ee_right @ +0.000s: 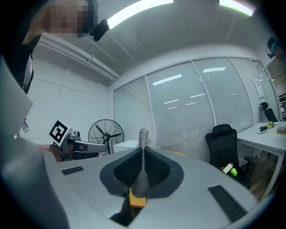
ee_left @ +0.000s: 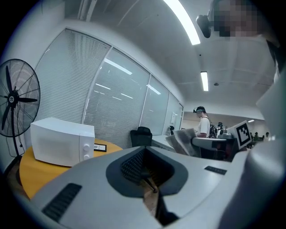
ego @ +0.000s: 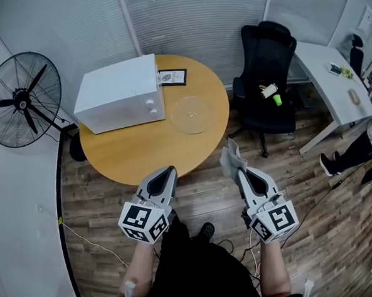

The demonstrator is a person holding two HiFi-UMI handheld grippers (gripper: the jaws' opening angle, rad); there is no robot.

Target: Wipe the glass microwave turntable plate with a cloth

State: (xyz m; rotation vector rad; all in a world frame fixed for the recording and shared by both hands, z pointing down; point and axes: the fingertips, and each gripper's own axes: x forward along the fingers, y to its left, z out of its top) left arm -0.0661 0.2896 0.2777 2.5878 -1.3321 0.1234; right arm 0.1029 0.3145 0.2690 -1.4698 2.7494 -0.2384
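The clear glass turntable plate (ego: 192, 114) lies on the round wooden table (ego: 142, 150), to the right of the white microwave (ego: 121, 92). Both grippers hang short of the table's near edge, above the floor. My left gripper (ego: 167, 171) is shut with nothing between its jaws, as the left gripper view (ee_left: 145, 179) shows. My right gripper (ego: 237, 167) is shut on a grey cloth (ego: 230, 157), which sticks up from its jaws in the right gripper view (ee_right: 142, 166). The left gripper view also catches the microwave (ee_left: 62, 146) and the cloth (ee_left: 185, 141).
A small framed card (ego: 172, 77) lies behind the plate. A black office chair (ego: 266, 77) stands right of the table, with a white desk (ego: 336, 85) beyond it. A standing fan (ego: 21, 98) is at the left. Cables run over the wooden floor (ego: 85, 242).
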